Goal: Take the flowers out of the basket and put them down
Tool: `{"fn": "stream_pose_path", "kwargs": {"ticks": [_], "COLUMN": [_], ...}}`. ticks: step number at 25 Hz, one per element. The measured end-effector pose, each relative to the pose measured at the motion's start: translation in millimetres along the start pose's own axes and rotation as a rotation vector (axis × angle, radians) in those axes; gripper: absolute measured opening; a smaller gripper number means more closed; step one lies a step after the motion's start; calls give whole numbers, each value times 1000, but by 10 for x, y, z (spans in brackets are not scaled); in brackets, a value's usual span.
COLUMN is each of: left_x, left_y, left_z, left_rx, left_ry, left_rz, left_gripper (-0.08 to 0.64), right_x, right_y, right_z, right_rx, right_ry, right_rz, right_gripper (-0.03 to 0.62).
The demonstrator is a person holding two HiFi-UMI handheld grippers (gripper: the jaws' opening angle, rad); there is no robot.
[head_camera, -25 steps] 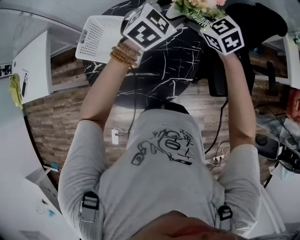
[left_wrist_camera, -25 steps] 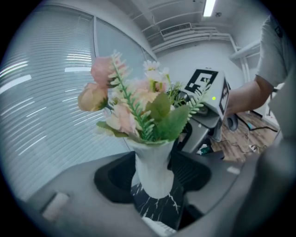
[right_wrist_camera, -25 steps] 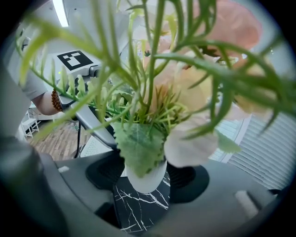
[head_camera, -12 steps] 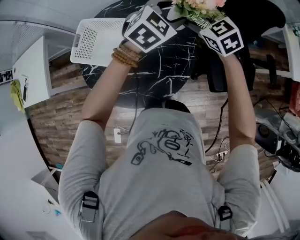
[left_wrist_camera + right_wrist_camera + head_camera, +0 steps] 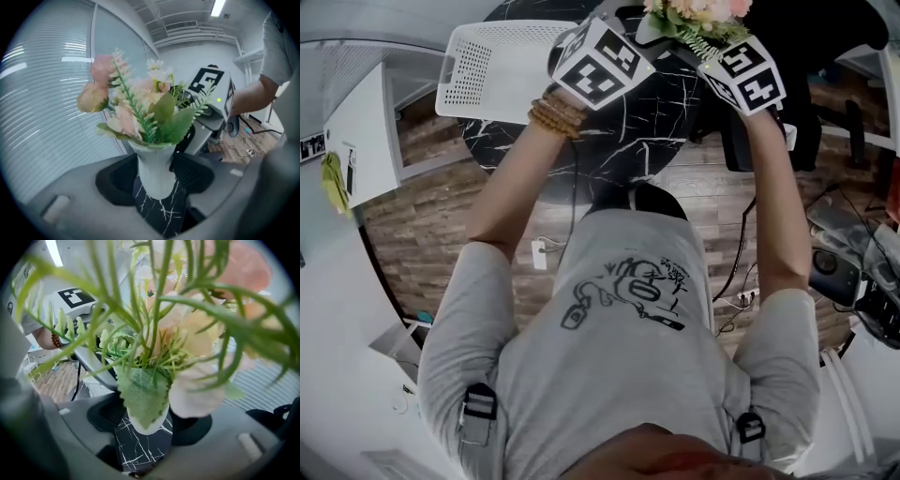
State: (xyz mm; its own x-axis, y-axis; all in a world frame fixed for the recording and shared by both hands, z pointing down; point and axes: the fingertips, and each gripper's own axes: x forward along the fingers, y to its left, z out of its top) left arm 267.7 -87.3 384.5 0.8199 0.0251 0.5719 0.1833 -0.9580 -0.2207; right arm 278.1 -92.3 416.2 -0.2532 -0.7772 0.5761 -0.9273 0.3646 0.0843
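A white vase [image 5: 154,176] of pink and cream artificial flowers [image 5: 698,14] with green fern sprigs hangs low over the black marble table [image 5: 628,131]. I cannot tell whether its base touches the top. My left gripper [image 5: 154,180] is shut on the vase's body from one side, and my right gripper [image 5: 146,420] is shut on the same vase [image 5: 140,425] from the other. In the head view only the marker cubes show, and the bouquet hides the fingertips. The white perforated basket [image 5: 497,70] lies on the table's left part, apart from the vase.
A black office chair [image 5: 825,37] stands behind the table at the right. A white cabinet [image 5: 366,131] is at the left. Cables and a power strip [image 5: 540,253] lie on the wooden floor by my feet. Window blinds [image 5: 42,93] lie beyond the table.
Both grippers have sunk a little toward the table with the vase between them. The grip looks the same and the basket has stayed put.
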Motion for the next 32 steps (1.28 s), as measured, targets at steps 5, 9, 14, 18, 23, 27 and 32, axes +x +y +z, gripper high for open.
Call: {"fn": "stream_pose_path", "kwargs": {"ticks": [5,9,14,18,23,27,32], "left_x": [114,206,282,364,469,538,610], "left_y": [-113,-181,-268,-342,-405,-473,-550], "left_z": [-230,-388,-552,-705,-853,-965,-1091], "left_rx": [-33,-58,-80,-99,-115,-124,-141], "left_ry": [11,28,35,44,51,60,64], "left_rz": [-8,-22,-32,-42,-47,-53,-58], "left_gripper": [241,241,240,240,239,239,239], "right_x": [134,226,314,402,496,555,616], "right_y": [100,152,229,286,313,359,409], "right_z": [-237,-396,-557,-716,-883,-1012,-1160], "right_rx": [8,20,25,27,24,34,40], "right_ry": [25,39,52,69,86,93,106], "right_rz": [19,35,44,49,54,59,68], "right_gripper": [291,291,291,291,291,291,291]}}
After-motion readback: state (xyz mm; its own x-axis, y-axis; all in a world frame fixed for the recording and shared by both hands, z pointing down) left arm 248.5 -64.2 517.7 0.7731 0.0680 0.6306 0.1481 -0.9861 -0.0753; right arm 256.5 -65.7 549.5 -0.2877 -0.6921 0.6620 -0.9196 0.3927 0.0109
